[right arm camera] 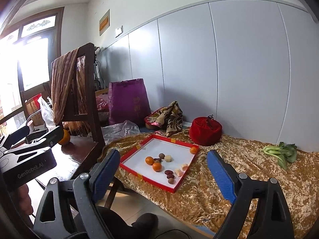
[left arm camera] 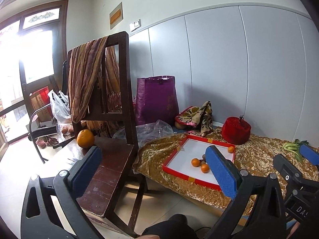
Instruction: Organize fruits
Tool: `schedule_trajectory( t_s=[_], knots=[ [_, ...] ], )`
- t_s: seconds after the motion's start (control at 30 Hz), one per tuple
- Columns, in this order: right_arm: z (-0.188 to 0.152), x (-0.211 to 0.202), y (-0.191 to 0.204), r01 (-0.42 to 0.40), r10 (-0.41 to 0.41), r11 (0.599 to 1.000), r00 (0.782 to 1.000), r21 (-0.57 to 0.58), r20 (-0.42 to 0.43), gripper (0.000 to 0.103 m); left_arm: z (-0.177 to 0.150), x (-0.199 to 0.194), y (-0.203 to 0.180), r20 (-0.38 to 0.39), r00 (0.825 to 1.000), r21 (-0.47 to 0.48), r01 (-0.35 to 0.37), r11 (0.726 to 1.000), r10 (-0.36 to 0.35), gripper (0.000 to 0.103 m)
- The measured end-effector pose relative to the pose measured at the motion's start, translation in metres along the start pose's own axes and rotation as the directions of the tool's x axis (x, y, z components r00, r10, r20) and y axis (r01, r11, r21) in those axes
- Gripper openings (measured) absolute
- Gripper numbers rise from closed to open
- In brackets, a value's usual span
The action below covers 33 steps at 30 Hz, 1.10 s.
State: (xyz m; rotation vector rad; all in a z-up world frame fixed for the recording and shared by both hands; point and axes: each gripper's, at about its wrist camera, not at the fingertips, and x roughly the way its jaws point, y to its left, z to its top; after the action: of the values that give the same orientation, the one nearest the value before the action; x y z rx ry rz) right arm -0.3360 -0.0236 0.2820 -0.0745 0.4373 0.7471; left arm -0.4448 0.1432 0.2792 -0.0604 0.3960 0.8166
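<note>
A red-rimmed white tray (right arm camera: 185,176) lies on the gold cloth and holds small oranges (right arm camera: 157,167), red dates (right arm camera: 169,172), brown fruits and pale pieces. It also shows in the left wrist view (left arm camera: 214,141). A large orange (left arm camera: 85,138) sits on the dark wooden chair seat (left arm camera: 111,171), also in the right wrist view (right arm camera: 64,137). My left gripper (left arm camera: 155,169) is open and empty, in front of the chair and tray. My right gripper (right arm camera: 165,173) is open and empty, short of the tray.
A purple bag (right arm camera: 128,101), a red pouch (right arm camera: 205,130), a patterned cloth (right arm camera: 167,118) and green leafy vegetables (right arm camera: 281,152) lie around the tray. A striped scarf (left arm camera: 87,79) hangs on the chair back. Plastic bags (left arm camera: 59,107) lie beyond the chair.
</note>
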Motion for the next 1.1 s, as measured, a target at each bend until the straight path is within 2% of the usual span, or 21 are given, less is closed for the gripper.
schedule_trajectory(
  t_s=[0.77,1.1],
  knots=[
    [0.002,0.02,0.013,0.012,-0.012,1.0,1.0,-0.021,-0.011,0.09,-0.002,0.027,0.005,-0.032,0.999,-0.002,0.022,1.0,-0.022,0.103],
    [0.003,0.023,0.022,0.011,-0.011,0.999,1.0,-0.037,-0.01,0.09,-0.003,0.026,0.009,-0.026,1.0,-0.007,0.016,1.0,-0.016,0.103]
  ],
)
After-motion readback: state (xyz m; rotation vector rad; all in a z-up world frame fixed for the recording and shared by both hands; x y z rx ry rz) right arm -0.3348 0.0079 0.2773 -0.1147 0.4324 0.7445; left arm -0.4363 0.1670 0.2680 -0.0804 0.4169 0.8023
